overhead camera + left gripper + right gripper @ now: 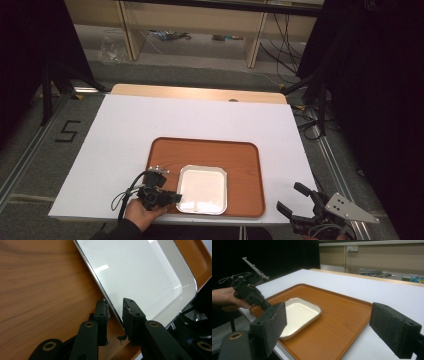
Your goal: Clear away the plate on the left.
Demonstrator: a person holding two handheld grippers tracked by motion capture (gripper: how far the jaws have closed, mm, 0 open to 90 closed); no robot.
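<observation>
a square white dish [202, 189] with a thin raised metal rim is seen lying flat on a brown wooden tray [245, 165], toward the tray's near edge and closer to its left side than its right. the tray itself lies on a white table [125, 130], close to the table's near edge.

the left gripper [172, 197] is held at the dish's left rim, near its near-left corner. in the left gripper view the rim [100, 286] is seen running between the two jaws; one stands outside on the tray, the other inside over the white floor of the dish. a small gap appears to be left on each side of the rim, so the jaws are judged to be parted around it rather than clamped on it. the right gripper [292, 202] is held off the table's near right corner, its jaws spread wide with nothing between them.

the dish is judged to be light, stiff and shallow, probably enamelled or coated metal. its glossy surface is likely to be slippery, and the thin rim offers little to bite on. hold is best taken squarely across the rim, pads well over the lip. taken at one edge alone, the dish may be expected to tilt or pivot, and to slide on the smooth tray if it is nudged.
</observation>
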